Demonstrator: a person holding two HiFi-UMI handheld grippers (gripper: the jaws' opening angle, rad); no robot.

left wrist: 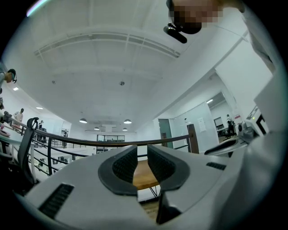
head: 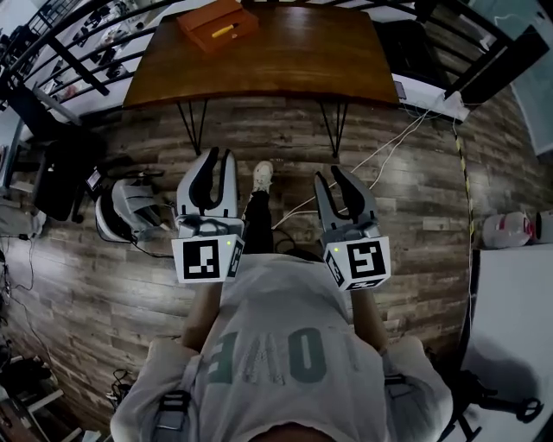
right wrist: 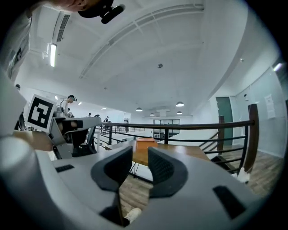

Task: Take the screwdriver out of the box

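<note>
An orange-brown box (head: 218, 24) lies open on the far left of the wooden table (head: 285, 60). A yellow item (head: 223, 31), possibly the screwdriver's handle, lies inside it. My left gripper (head: 219, 157) and right gripper (head: 329, 175) are held side by side close to the body, over the floor and well short of the table. Each shows a narrow gap between its jaws and holds nothing. In the right gripper view the box (right wrist: 145, 143) shows beyond the right gripper (right wrist: 140, 155). In the left gripper view only a strip of table (left wrist: 145, 174) shows past the left gripper (left wrist: 142, 153).
The table stands on thin black legs (head: 192, 129) on a wood-plank floor. A black railing (head: 78, 52) runs behind it. White cables (head: 389, 142) and a power strip (head: 428, 95) lie to the right, a white headset-like object (head: 121, 211) to the left. A white surface (head: 518, 319) is at the right edge.
</note>
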